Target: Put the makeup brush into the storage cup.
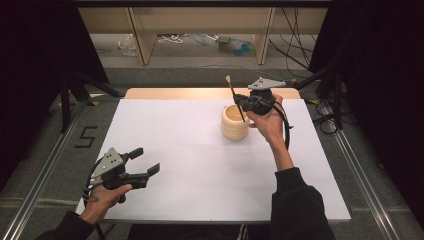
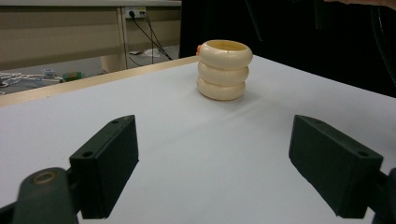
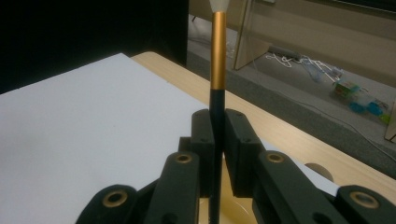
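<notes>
In the lower left of the high view, nearest the person, the left gripper (image 1: pixel 145 161) rests low over the near left corner of the white table (image 1: pixel 190 170), held in the person's left hand (image 1: pixel 102 197). Its jaws stand wide apart with nothing between them. In the left gripper view the two black pads rise from the bottom corners of the frame, and bare white tabletop lies in the gap.

Farther up, right of centre in the high view, a cream holder (image 1: pixel 234 122) made of three stacked rings stands upright on the table. In the left gripper view the same holder (image 2: pixel 223 70) sits in the upper middle of the frame, well apart from the left gripper's pads.

Just beside the holder, to its upper right in the high view, the right hand (image 1: pixel 269 122) holds the right gripper (image 1: pixel 242 101), whose jaws are clenched on a paintbrush (image 1: pixel 235 99). The brush leans up to the left, its pale tip in the air above the holder and its dark lower end dipping inside the holder's mouth. In the right gripper view the paintbrush (image 3: pixel 216 79) runs straight up the middle of the frame, the dark handle pinched between the two pads, a gold band above them and the pale tip at the top edge.

Beyond the table's far wooden edge (image 1: pixel 210 93), at the top of the high view, lie a grey floor and wooden legs.
</notes>
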